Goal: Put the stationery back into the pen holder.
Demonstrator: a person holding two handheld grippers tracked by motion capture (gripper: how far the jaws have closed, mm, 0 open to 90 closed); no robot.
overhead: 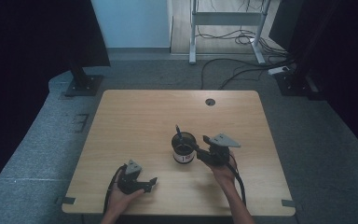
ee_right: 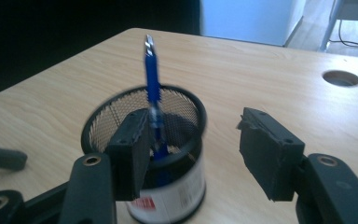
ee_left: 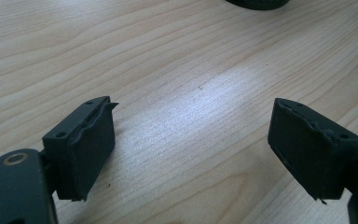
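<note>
The right gripper (ee_right: 193,154) is spread wide and holds nothing, just beside the mesh pen cup (ee_right: 151,154), where a blue pen (ee_right: 153,88) stands, slightly blurred. The left gripper (ee_left: 191,149) gapes empty over bare counter (ee_left: 177,60). From above, the cup sits right of the counter's centre.

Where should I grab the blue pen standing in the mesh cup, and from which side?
Grip the blue pen on its upper shaft, the part clear above the mesh cup rim, coming from above with jaws either side. It stands nearly upright, leaning on the wall, and the mesh blocks its lower half.
</note>
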